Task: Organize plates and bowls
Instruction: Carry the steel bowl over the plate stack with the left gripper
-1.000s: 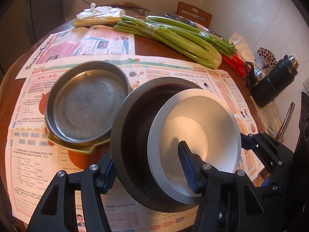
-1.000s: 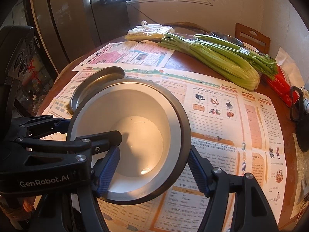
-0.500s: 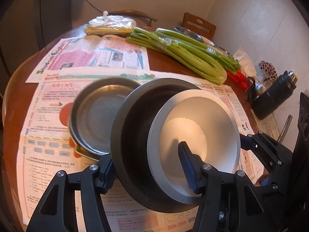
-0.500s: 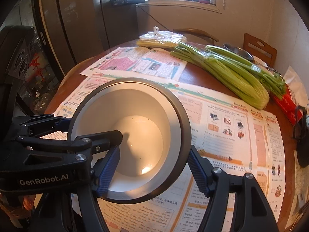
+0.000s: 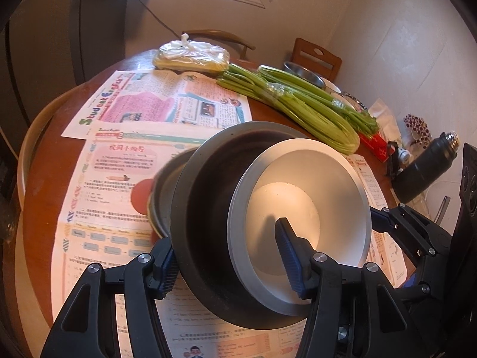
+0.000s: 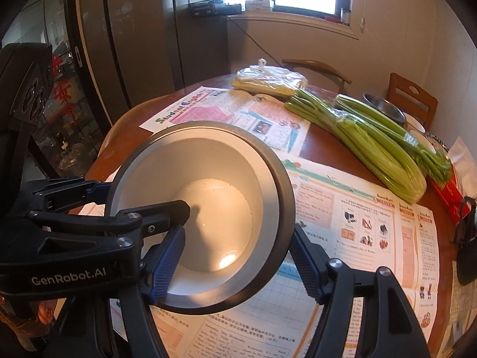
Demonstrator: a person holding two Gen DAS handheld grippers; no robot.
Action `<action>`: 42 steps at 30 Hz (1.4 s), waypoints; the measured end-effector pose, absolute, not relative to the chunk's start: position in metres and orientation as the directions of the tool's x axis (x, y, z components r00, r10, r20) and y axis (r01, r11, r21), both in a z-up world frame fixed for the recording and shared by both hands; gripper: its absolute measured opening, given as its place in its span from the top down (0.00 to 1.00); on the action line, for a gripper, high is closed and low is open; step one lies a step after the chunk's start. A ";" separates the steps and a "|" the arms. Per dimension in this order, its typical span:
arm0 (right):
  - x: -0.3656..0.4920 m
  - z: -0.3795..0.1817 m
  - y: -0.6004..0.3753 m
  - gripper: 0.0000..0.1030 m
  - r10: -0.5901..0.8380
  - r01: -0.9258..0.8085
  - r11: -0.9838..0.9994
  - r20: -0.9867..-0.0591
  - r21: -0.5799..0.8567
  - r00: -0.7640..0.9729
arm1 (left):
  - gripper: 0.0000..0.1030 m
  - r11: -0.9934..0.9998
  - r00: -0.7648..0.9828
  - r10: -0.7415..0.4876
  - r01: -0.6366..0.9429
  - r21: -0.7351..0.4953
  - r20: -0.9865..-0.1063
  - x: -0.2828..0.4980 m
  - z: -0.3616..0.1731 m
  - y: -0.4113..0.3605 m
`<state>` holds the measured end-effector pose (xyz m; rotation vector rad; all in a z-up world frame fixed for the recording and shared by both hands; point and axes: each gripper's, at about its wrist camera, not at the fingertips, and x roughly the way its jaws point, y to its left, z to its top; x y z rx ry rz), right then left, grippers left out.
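Both grippers hold one nested pair of bowls above the table. A white-lined bowl [image 5: 301, 205] sits tilted inside a larger dark bowl [image 5: 205, 197]. My left gripper [image 5: 229, 256] is shut on the dark bowl's near rim, one finger outside, one inside the white bowl. My right gripper [image 6: 238, 256] is shut on the same bowls [image 6: 205, 208] from the other side. A metal plate [image 5: 162, 191] lies on the newspaper, mostly hidden behind the dark bowl.
Newspapers [image 5: 167, 104] cover the round wooden table [image 6: 325, 146]. Celery bunches [image 5: 298, 107] and a plastic bag [image 5: 190, 56] lie at the far side. A steel bowl [image 6: 384, 110] and chairs stand at the back. A black flask [image 5: 426, 170] stands right.
Both grippers have lifted the nested bowls and tilted upward. The metal plate has slid behind the dark bowl in the left wrist view and out of the right wrist view.
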<state>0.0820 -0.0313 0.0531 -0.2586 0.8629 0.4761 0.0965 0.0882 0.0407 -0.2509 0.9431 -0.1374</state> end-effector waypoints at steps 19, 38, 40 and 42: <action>0.105 0.068 0.000 0.31 0.335 -0.542 0.840 -0.757 -0.029 0.561 | 0.42 0.965 0.611 -0.194 -0.023 -0.262 -0.768 0.116 0.059 0.120; 0.136 0.044 0.008 0.31 0.310 -0.538 0.843 -0.799 -0.020 0.515 | 0.42 0.953 0.563 -0.224 -0.042 -0.299 -0.796 0.144 0.029 0.127; 0.138 0.041 0.008 0.31 0.306 -0.538 0.843 -0.805 -0.018 0.508 | 0.42 0.952 0.555 -0.228 -0.046 -0.302 -0.800 0.146 0.025 0.127; 0.140 0.037 0.008 0.31 0.303 -0.537 0.843 -0.810 -0.018 0.502 | 0.42 0.951 0.548 -0.231 -0.049 -0.306 -0.804 0.147 0.021 0.127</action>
